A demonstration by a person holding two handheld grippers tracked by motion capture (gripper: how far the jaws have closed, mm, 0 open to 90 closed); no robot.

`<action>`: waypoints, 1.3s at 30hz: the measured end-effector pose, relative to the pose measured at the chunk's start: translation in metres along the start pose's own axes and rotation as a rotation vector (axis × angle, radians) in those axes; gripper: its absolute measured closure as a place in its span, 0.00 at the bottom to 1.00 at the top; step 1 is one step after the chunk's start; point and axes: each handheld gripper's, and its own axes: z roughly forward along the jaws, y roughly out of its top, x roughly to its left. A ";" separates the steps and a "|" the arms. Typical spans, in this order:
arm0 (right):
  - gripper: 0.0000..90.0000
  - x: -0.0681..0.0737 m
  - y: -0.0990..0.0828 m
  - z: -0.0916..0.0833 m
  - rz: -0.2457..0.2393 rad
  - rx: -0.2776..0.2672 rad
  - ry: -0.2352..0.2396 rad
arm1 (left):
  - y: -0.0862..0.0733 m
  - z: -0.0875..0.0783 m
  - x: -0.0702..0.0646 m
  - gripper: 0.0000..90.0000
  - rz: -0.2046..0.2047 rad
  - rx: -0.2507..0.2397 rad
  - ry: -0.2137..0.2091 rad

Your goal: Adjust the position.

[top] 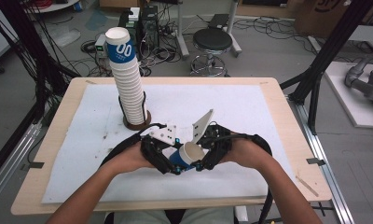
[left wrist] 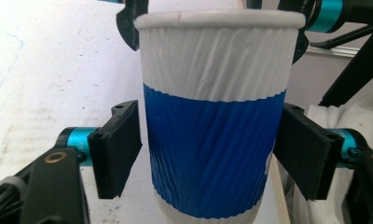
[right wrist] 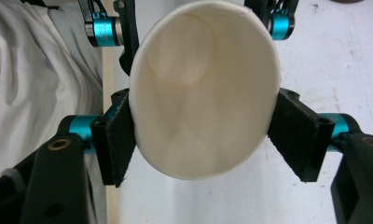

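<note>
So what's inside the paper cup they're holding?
Nothing: the right gripper view looks straight into the blue-and-white ribbed paper cup, and its cream inside is bare down to the round bottom. A small part of the near inner wall is hidden behind the rim.

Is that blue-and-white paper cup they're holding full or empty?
Empty: the right gripper view looks into the blue-and-white paper cup and shows its bare bottom.

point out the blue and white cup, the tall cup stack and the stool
paper cup (left wrist: 212,154): left gripper view, on its blue band.
cup stack (top: 127,84): high view, on the ribbed white middle of the stack.
stool (top: 212,40): high view, on its round black seat.
</note>
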 end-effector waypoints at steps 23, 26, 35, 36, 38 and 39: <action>0.23 -0.005 -0.026 -0.022 0.112 -0.350 0.000 | -0.029 -0.012 0.001 0.32 -0.063 -0.207 0.055; 0.23 -0.007 -0.037 -0.030 0.167 -0.458 -0.010 | -0.036 -0.017 0.001 0.30 -0.082 -0.263 0.086; 0.23 -0.009 -0.081 -0.037 0.331 -0.620 -0.131 | -0.055 -0.036 0.000 0.30 -0.104 -0.455 0.201; 0.23 -0.008 -0.087 -0.035 0.346 -0.620 -0.144 | -0.056 -0.038 0.001 0.30 -0.106 -0.472 0.210; 0.23 -0.007 -0.097 -0.033 0.370 -0.616 -0.198 | -0.060 -0.041 0.001 0.30 -0.109 -0.500 0.223; 0.23 -0.006 -0.101 -0.031 0.378 -0.616 -0.225 | -0.062 -0.042 0.001 0.30 -0.110 -0.511 0.232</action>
